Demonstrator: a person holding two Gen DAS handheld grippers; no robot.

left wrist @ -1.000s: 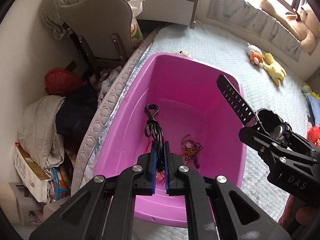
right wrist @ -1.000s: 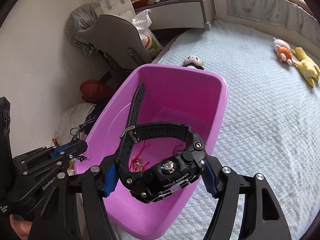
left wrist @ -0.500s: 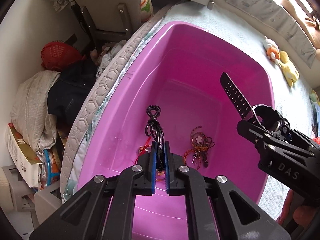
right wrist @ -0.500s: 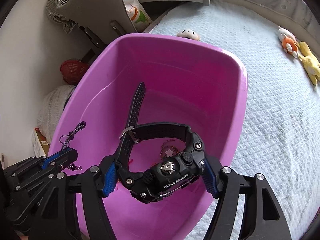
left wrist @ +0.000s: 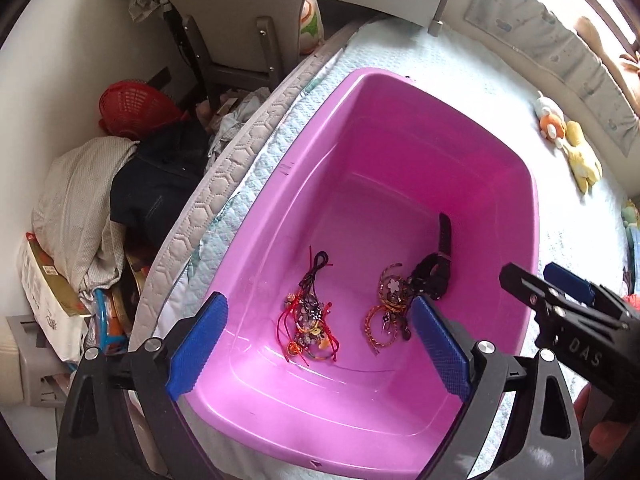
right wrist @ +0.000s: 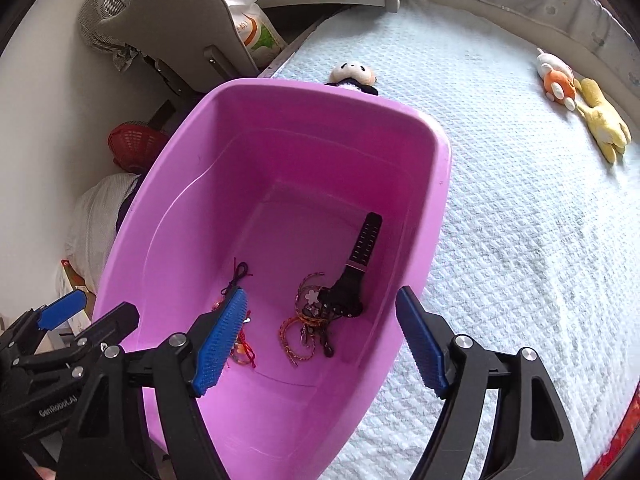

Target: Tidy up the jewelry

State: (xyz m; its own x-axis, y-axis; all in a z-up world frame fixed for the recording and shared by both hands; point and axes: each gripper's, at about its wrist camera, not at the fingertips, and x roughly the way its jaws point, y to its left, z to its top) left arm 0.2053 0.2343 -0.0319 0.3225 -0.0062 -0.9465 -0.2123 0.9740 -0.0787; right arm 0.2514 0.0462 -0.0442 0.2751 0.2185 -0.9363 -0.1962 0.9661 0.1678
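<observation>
A pink plastic tub (left wrist: 400, 128) (right wrist: 304, 104) sits on the bed. On its floor lie a black cord necklace with red strings and charms (left wrist: 310, 312) (right wrist: 239, 276), a pile of braided bracelets with a flower charm (left wrist: 386, 312) (right wrist: 306, 320), and a black watch (left wrist: 434, 268) (right wrist: 352, 280) touching the bracelets. My left gripper (left wrist: 318, 350) is open and empty above the tub's near end. My right gripper (right wrist: 320, 340) is open and empty above the tub; it also shows at the right of the left wrist view (left wrist: 568, 304).
The bed's white quilted cover (right wrist: 520, 200) holds plush toys (right wrist: 556, 80) (right wrist: 604, 124) at the far right and a panda toy (right wrist: 354, 74) behind the tub. A chair (left wrist: 248, 12), red basket (left wrist: 132, 108) and piled clothes (left wrist: 100, 208) stand left of the bed.
Both grippers have opened. The black cord necklace dropped from the left gripper and the watch from the right gripper; both now lie on the tub floor.
</observation>
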